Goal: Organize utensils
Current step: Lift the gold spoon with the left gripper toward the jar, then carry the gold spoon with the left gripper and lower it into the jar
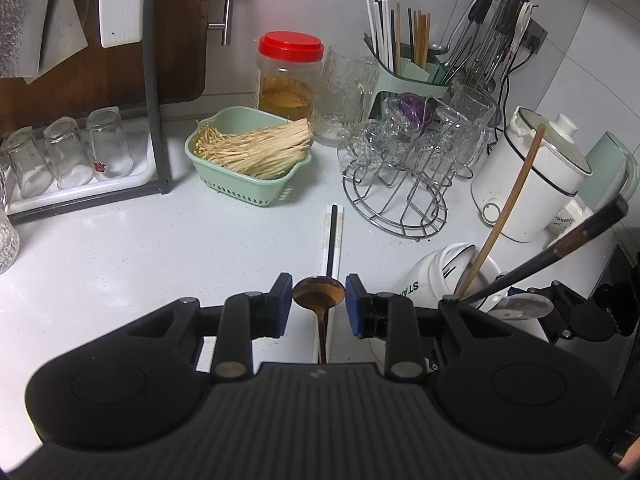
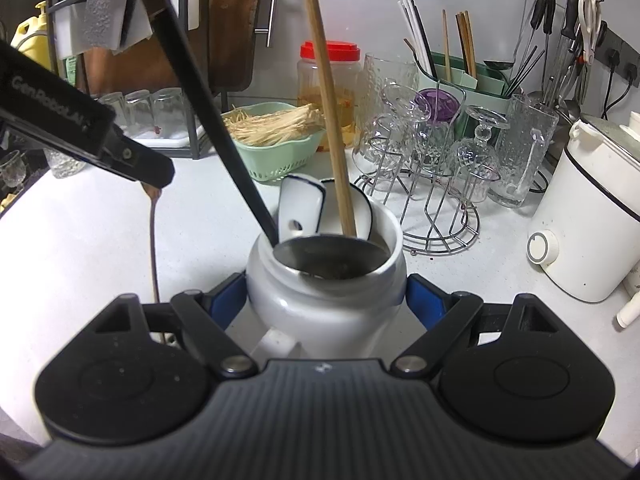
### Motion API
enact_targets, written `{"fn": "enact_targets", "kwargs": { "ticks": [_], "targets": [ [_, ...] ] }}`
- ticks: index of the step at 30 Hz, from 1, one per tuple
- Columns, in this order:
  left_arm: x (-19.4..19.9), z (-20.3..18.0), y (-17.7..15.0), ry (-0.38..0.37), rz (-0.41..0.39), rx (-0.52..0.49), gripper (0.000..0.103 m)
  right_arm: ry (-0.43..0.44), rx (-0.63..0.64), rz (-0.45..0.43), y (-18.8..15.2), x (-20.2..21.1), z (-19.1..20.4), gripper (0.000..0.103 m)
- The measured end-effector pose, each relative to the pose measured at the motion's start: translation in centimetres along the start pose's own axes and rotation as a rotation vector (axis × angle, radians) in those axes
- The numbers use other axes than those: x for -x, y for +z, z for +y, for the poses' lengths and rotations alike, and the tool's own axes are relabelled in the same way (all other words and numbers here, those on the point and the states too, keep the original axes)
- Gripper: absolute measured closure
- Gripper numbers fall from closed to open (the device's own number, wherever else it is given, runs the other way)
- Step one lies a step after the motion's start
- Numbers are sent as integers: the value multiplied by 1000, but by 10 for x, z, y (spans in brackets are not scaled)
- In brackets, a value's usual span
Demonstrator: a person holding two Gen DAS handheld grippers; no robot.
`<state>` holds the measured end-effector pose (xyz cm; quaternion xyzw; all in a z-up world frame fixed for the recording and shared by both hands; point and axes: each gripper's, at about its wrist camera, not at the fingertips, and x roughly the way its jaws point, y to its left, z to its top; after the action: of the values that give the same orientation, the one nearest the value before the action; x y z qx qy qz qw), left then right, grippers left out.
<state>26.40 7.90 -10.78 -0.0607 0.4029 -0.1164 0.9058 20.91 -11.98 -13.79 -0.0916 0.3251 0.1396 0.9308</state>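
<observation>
A bronze spoon (image 1: 319, 295) has its bowl between the blue pads of my left gripper (image 1: 319, 300), which is shut on it. The right wrist view shows the spoon's handle (image 2: 153, 240) dangling below the left gripper (image 2: 158, 174) above the counter. My right gripper (image 2: 326, 296) is shut on a white ceramic jar (image 2: 324, 312), pads against both sides. A black-handled ladle (image 2: 328, 256), a wooden stick (image 2: 332, 128) and white ceramic spoons (image 2: 300, 204) stand in the jar. In the left wrist view the jar (image 1: 432, 276) sits to the right. White and black chopsticks (image 1: 332, 236) lie on the counter ahead.
A green basket of pale stalks (image 1: 248, 156), a red-lidded jar (image 1: 289, 76) and a wire rack of glasses (image 1: 408, 168) stand behind. Farther back are a green chopstick holder (image 1: 404, 68) and hanging utensils (image 1: 496, 28). A white cooker (image 1: 532, 176) stands right, upturned glasses (image 1: 68, 152) left.
</observation>
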Motion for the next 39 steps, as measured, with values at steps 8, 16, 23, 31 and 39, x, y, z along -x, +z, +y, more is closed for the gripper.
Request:
{"fn": "enact_targets", "kwargs": {
  "ticks": [8,16,23,31,39],
  "targets": [
    [19,-5,5,-22,-30,-9,70,-14,-11,-4,-1,1,2,14],
    [27,-8,9,-42,-45,-4,70,-17,-5,-3,-1,1,2,14],
    [43,-10,26,-65,-96,4,70,-20,-4,-3,0,1,3,14],
    [61,-23,57,-121,-168,-18,70,-23,-7,-2,0,1,3,14],
    [74,-34,81,-177,-235,-25,70,-21,-2,4,1,0,3,14]
  ]
}}
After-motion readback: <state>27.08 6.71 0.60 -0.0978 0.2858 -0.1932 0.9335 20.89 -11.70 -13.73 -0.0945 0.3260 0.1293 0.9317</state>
